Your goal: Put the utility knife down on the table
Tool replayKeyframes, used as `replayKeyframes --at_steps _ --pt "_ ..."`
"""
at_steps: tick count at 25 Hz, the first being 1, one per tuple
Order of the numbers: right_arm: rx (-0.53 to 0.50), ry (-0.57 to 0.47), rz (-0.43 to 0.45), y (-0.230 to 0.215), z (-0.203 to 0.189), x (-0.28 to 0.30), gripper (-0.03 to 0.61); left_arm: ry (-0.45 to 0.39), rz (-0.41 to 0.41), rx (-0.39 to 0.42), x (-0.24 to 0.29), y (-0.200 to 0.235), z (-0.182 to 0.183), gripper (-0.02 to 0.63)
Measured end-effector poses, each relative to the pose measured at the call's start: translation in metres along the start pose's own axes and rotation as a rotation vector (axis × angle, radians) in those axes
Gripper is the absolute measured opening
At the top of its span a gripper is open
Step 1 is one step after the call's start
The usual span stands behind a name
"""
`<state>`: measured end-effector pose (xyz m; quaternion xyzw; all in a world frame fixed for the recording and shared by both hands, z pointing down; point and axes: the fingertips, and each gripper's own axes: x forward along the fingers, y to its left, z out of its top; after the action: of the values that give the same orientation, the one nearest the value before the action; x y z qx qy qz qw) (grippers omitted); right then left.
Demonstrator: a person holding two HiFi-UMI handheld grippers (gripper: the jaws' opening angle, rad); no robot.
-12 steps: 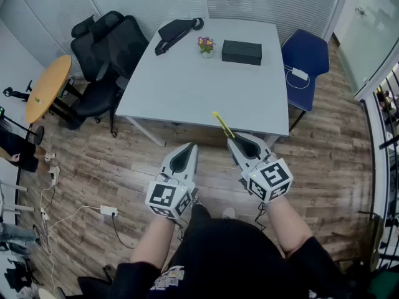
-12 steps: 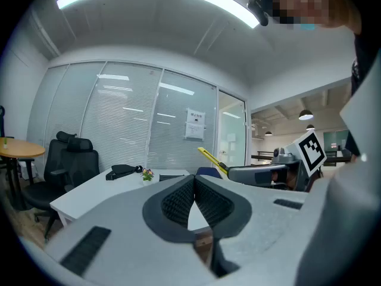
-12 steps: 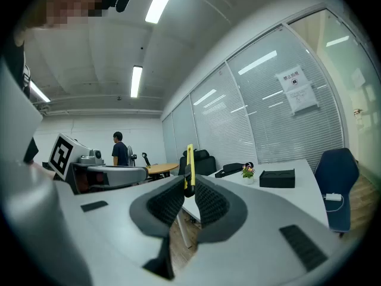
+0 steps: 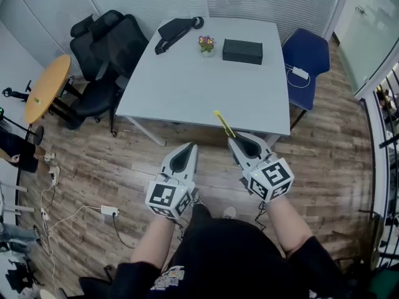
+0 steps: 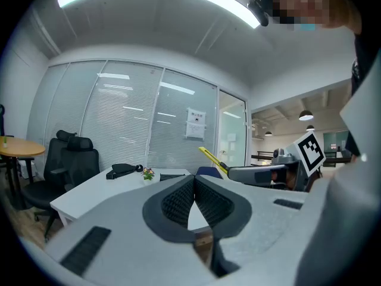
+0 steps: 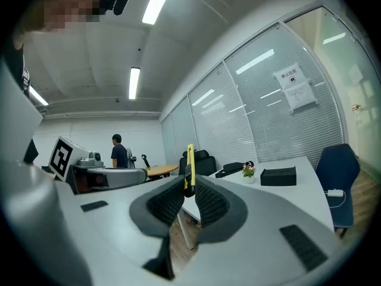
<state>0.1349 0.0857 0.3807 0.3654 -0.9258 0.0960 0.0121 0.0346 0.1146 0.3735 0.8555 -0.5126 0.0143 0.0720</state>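
At the near edge of the white table (image 4: 187, 86), both grippers hang over the wooden floor (image 4: 93, 167), short of the tabletop. The right gripper (image 4: 232, 139) is clamped on the yellow utility knife (image 4: 223, 124). In the right gripper view the ribbed pads (image 6: 208, 202) pinch the knife's dark lower end, and the yellow body (image 6: 190, 165) stands up between them. From the head view the knife points toward 11 o'clock, with its tip over the table's front edge and not touching the surface. The left gripper (image 4: 192, 146) sits at 9 o'clock of the right one, just beside it. In its own view the jaws are closed together at the tips with nothing between them (image 5: 194, 180), and the knife (image 5: 213, 159) shows at 1 o'clock beyond them.

Compared with half a second ago, almost nothing has changed. The knife tip and right gripper have crept very slightly toward 3 o'clock, the left gripper has stayed put, and the grip is the same.

On the far side of the table, at 12 o'clock, lie a black bag (image 4: 176, 30), a small flower pot (image 4: 206, 44) and a black box (image 4: 242, 51). A blue chair (image 4: 305, 55) stands at 2 o'clock.
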Motion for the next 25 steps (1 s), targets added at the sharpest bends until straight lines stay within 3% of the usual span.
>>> replayKeyframes --at_steps 25 --pt "0.037 0.060 -0.060 -0.005 -0.010 0.088 0.058 0.023 -0.043 -0.048 0.024 0.091 -0.004 0.005"
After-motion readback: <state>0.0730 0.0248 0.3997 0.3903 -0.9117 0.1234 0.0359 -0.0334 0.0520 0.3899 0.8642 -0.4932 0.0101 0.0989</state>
